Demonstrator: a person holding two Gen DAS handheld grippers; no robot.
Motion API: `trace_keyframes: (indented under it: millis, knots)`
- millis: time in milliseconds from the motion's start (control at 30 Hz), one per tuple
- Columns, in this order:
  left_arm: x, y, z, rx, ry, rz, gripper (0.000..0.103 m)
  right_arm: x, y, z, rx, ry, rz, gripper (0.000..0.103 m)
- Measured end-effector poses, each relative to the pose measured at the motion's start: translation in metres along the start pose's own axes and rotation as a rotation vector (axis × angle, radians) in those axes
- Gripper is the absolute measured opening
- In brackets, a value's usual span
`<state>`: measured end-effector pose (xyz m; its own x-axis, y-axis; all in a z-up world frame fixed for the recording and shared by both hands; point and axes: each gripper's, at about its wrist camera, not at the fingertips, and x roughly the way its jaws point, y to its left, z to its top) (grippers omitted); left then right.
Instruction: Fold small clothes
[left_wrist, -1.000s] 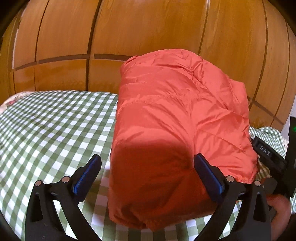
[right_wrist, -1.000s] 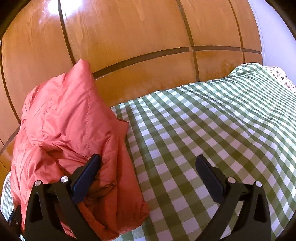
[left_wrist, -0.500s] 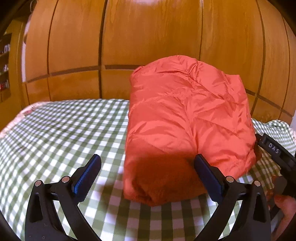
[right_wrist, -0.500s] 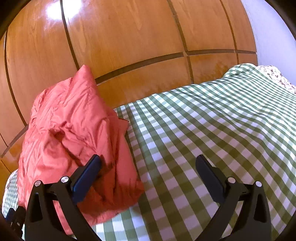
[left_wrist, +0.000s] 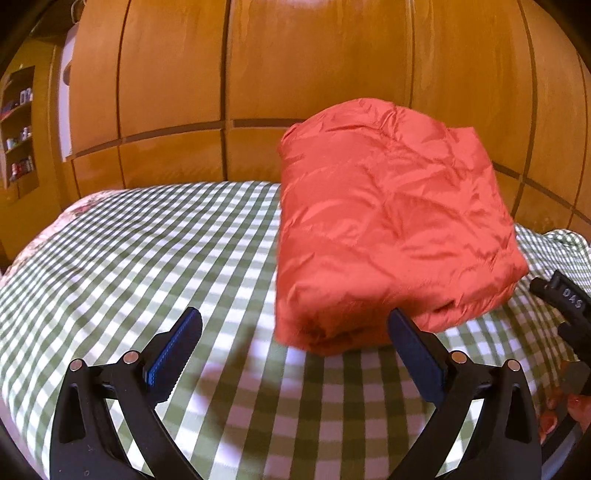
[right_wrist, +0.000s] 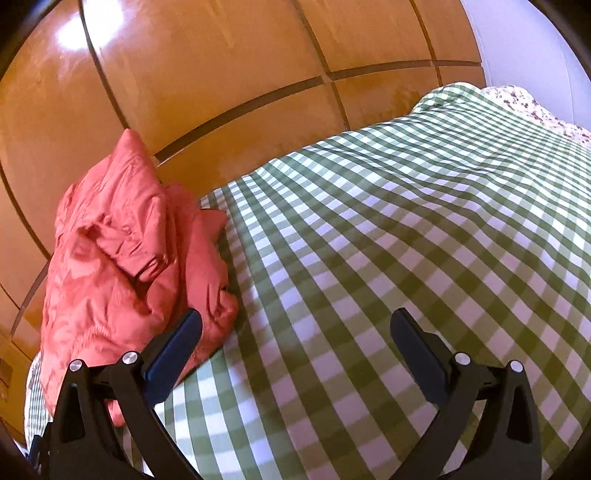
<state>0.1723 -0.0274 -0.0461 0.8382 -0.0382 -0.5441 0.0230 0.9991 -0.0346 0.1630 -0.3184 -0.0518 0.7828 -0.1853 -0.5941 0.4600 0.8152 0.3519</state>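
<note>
Folding looks essentially finished, judging by the lie of things: orange-red quilted puffer garment (left_wrist: 391, 229) sits as a compact rectangular bundle on the green-and-white gingham bedcover (left_wrist: 147, 266), with neither tool touching it. Left gripper (left_wrist: 295, 354) hangs low at 6 o'clock in its own view, jaws wide and empty, bundle at 1 o'clock just beyond the right-hand pad. Right gripper (right_wrist: 295, 354) likewise spread wide, holding nothing; in its view the garment (right_wrist: 125, 273) lies at 9 o'clock, just behind the left-hand pad, whether brushing it I cannot tell. What may remain: that side shows loose, crumpled layers and a gaping fold, so a tidy-up tuck could be wanted; no other clothes in sight. Fabric is thin, glossy, slippery-looking shell over soft fill, stitched in channels, edges rounded and puffy; likely to spring open. Cover is matte woven cloth, gently rumpled over a soft bed. Glossy honey-coloured wood panelling (right_wrist: 221, 74) with dark grooves runs from 10 to 2 o'clock behind. Part of the other tool, black and lettered, and some fingertips (left_wrist: 546, 421) show at 4 o'clock of the left view.
</note>
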Motion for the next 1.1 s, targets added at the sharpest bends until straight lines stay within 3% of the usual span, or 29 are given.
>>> trace_keyframes:
  millis: [300, 600, 733, 967, 1100]
  knots:
    - [0.004, 0.009, -0.011, -0.024, 0.077, 0.033, 0.099, -0.007, 0.009, -0.010, -0.074, 0.034, 0.005, 0.101]
    - [-0.012, -0.005, -0.026, 0.066, 0.056, 0.071, 0.099, -0.016, 0.022, -0.022, -0.177, 0.057, 0.003, 0.101]
    - [-0.019, -0.006, -0.033, 0.097, 0.051, 0.034, 0.099, -0.022, 0.032, -0.032, -0.263, 0.068, -0.026, 0.101]
    - [-0.035, -0.005, -0.033, 0.173, 0.060, 0.079, 0.099, -0.051, 0.044, -0.055, -0.413, 0.046, 0.017, 0.101]
    - [-0.048, -0.003, -0.033, 0.234, 0.047, 0.054, 0.100, -0.066, 0.047, -0.068, -0.451, 0.059, 0.046, 0.101]
